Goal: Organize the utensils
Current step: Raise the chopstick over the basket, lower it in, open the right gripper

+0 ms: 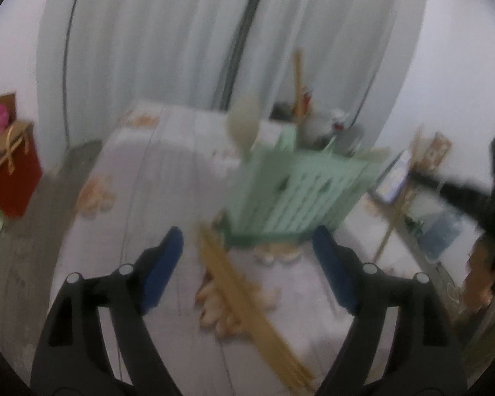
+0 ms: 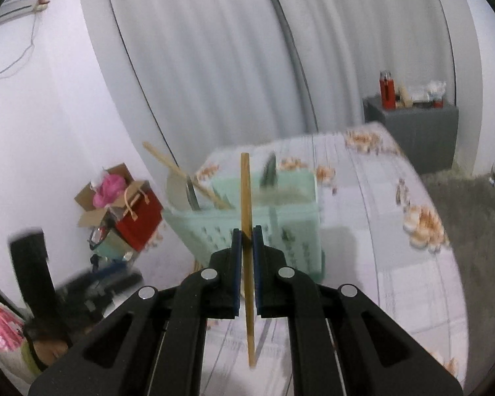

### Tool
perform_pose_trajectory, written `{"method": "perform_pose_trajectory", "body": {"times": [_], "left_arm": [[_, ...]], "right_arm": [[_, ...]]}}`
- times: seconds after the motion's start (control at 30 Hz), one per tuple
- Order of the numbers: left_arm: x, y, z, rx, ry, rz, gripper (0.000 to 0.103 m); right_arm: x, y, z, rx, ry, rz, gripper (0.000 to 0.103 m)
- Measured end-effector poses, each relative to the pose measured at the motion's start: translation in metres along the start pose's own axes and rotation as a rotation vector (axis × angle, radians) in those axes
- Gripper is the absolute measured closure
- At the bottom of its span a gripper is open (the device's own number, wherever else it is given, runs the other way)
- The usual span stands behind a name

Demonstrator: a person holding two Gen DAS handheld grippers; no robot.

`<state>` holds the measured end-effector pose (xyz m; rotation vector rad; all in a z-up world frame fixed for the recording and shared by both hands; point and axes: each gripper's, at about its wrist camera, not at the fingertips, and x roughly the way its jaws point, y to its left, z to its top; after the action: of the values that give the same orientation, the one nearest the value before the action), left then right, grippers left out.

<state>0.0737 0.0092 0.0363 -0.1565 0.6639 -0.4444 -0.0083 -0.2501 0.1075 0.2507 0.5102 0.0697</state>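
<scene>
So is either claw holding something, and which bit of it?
The right claw pinches one chopstick upright, gripping it around the middle, with both ends sticking out. The left claw is open and holds nothing.

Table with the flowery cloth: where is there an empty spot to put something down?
The tablecloth is bare right of the green utensil basket, out to the flower prints along the edge. In the left wrist view, the cloth left of the loose chopsticks is bare too. It is crowded in front of the basket, where those chopsticks lie.
</scene>
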Motion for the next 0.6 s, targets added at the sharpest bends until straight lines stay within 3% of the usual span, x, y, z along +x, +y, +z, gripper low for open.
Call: {"method": "perform_pose_trajectory", "body": {"times": [0.17,0.37,0.6], "left_arm": [[-0.001,0.008,-0.013,-0.037,0.045,0.003,0.026],[-0.009,0.008,-0.013,-0.030,0.023,0.021,0.026],[-0.008,0.013,-0.015,-0.048,0.050,0.049,0.025]], "right_arm": [[-0.008,0.009,0.027,-0.037,-0.074,0.009,0.096],[-0.017,0.020,0.057,-0.082,-0.138,0.027,0.096],[-0.029,0.037,0.092,-0.138,-0.212,0.038,0.096]]}}
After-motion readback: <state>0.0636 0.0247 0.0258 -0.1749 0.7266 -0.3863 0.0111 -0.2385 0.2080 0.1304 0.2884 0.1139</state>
